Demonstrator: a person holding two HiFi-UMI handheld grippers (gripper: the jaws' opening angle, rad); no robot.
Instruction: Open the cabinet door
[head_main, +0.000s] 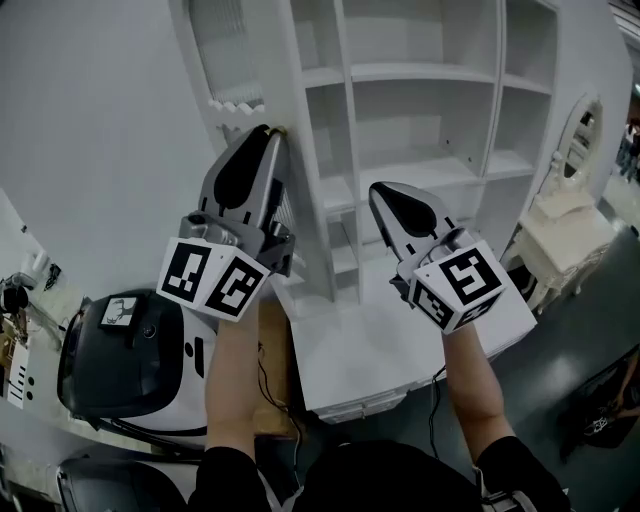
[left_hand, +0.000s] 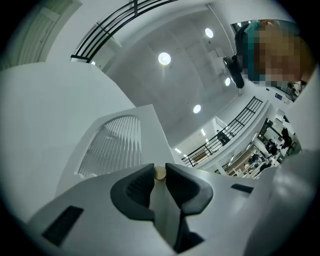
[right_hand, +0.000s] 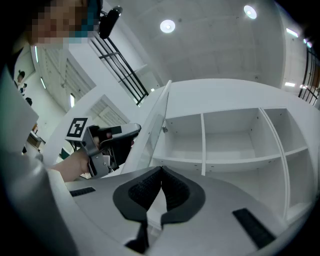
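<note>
Cabinet door (head_main: 232, 62) sits upper left in the head view, already swung well out from the white cabinet (head_main: 420, 160), with its slatted panel (left_hand: 114, 145) facing the left gripper view. The left hand-held gripper (head_main: 268, 132) is clenched on the small round knob (left_hand: 159, 174) at the door's free edge. The knob sits right between the pad tips, nothing else in there. The right hand-held gripper (head_main: 380, 192) is at centre frame, jaws closed together on nothing, hovering in front of the open shelves (right_hand: 227, 160).

Handling, judged:
- The door looks like a painted board, stiff and fairly light, and it should swing on its hinges without much pull.
- The knob is the only good hold. It is small, smooth and rounded, so it could slip out of the pads if pulled at an angle.
- The hold is at the tips only, so the pull needs to follow the door's arc.
- The slats look thin, best not to press on them.
- The door edge would be a 2nd place to push from once there is a gap.

Surface and room:
- The cabinet stands on a white counter (head_main: 370, 350), bare in front.
- The floor (head_main: 585, 330) at right is dark grey.
- A white dressing table (head_main: 560, 235) stands at the right edge.
- A black-and-white machine (head_main: 125, 350) sits at lower left.
- Overhead there are round ceiling lights (left_hand: 164, 58) and a black railing (left_hand: 107, 25), so it is a big hall.
</note>
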